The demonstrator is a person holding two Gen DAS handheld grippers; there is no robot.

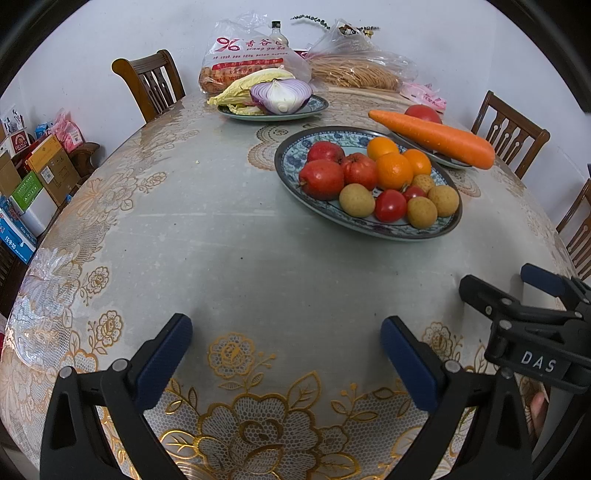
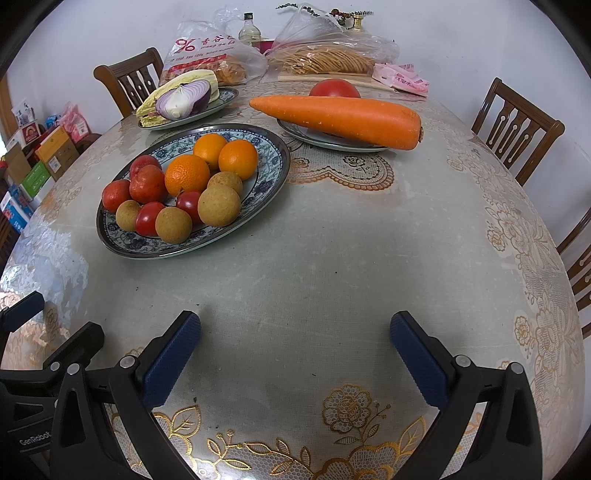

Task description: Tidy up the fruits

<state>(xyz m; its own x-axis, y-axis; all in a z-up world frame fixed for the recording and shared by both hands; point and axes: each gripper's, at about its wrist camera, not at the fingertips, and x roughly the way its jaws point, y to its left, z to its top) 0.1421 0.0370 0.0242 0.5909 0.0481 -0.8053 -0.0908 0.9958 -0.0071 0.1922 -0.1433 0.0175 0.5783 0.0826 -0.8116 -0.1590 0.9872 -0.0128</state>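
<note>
We see a round table (image 1: 229, 229) under a pale plastic cloth with gold lace flower print along the edge, a few dark specks on it. Both grippers hover low over the near bare part, empty. Our left gripper (image 1: 286, 354) has its blue pads spread wide; our right gripper (image 2: 295, 350) is just as wide, nothing between the fingers. In the left view the right gripper shows at the far right edge.

The fruit sits in a blue-patterned plate (image 2: 273, 166), ahead and right of the left gripper, ahead and left of the right one: oranges (image 2: 186, 173), red fruits (image 2: 147, 183), small tomatoes (image 2: 147, 218) and tan round longans (image 2: 218, 205), all touching in a heap.

Behind it, a plate with cabbage and a halved red onion (image 1: 280, 94). To the right, a smaller plate with a big carrot (image 2: 340, 116) lying across it, a tomato (image 2: 334, 88) behind.

At the far edge: plastic bags (image 1: 243, 55) of noodles and snacks, a bottle (image 1: 279, 33). Wooden chairs (image 1: 151, 85) ring the table. White walls. Stacked cartons (image 1: 40, 173) on the left.
</note>
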